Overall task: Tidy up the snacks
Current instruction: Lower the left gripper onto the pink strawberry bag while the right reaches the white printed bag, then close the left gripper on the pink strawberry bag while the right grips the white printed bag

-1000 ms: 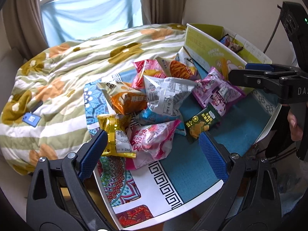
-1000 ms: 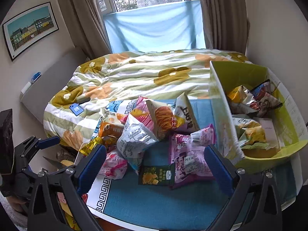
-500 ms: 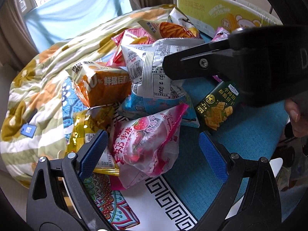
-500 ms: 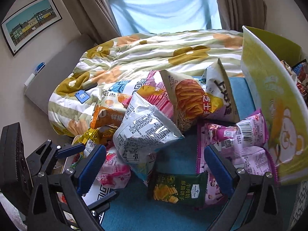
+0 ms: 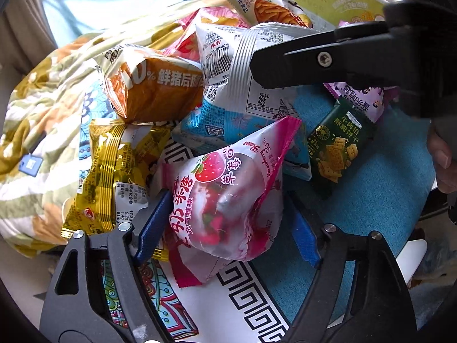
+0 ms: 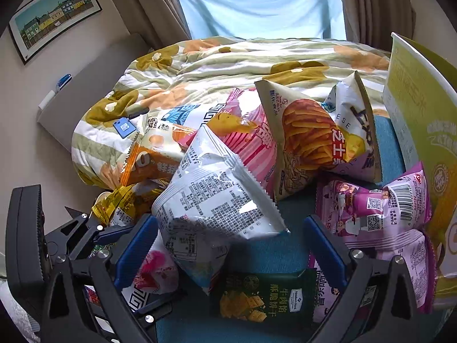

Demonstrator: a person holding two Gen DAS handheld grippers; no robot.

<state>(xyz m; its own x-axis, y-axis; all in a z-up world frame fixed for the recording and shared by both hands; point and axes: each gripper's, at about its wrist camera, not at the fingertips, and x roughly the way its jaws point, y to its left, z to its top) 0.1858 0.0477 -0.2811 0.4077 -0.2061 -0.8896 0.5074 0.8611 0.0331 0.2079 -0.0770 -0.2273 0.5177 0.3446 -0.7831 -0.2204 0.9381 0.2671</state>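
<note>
A pile of snack bags lies on a patterned mat. My left gripper [image 5: 228, 217] is open, its blue pads on either side of a pink strawberry candy bag [image 5: 225, 194], with a gap on the right side. My right gripper [image 6: 231, 245] is open around the lower end of a silver-white bag [image 6: 217, 197], seen also in the left wrist view [image 5: 242, 65]. A dark green cracker pack [image 6: 257, 300] lies just under the right gripper. An orange bag [image 5: 154, 85], a gold bag [image 5: 114, 171] and purple bags [image 6: 382, 208] lie around.
A yellow-green cardboard box [image 6: 422, 120] stands at the right edge of the pile. A chip bag [image 6: 308, 140] and a pink striped bag [image 6: 248, 137] lean behind. A flowered quilt [image 6: 228, 65] covers the bed beyond. The right gripper's black body [image 5: 357, 57] crosses the left wrist view.
Both grippers have moved forward and down into the pile. The strawberry bag now sits between the left pads and the silver-white bag between the right pads.
</note>
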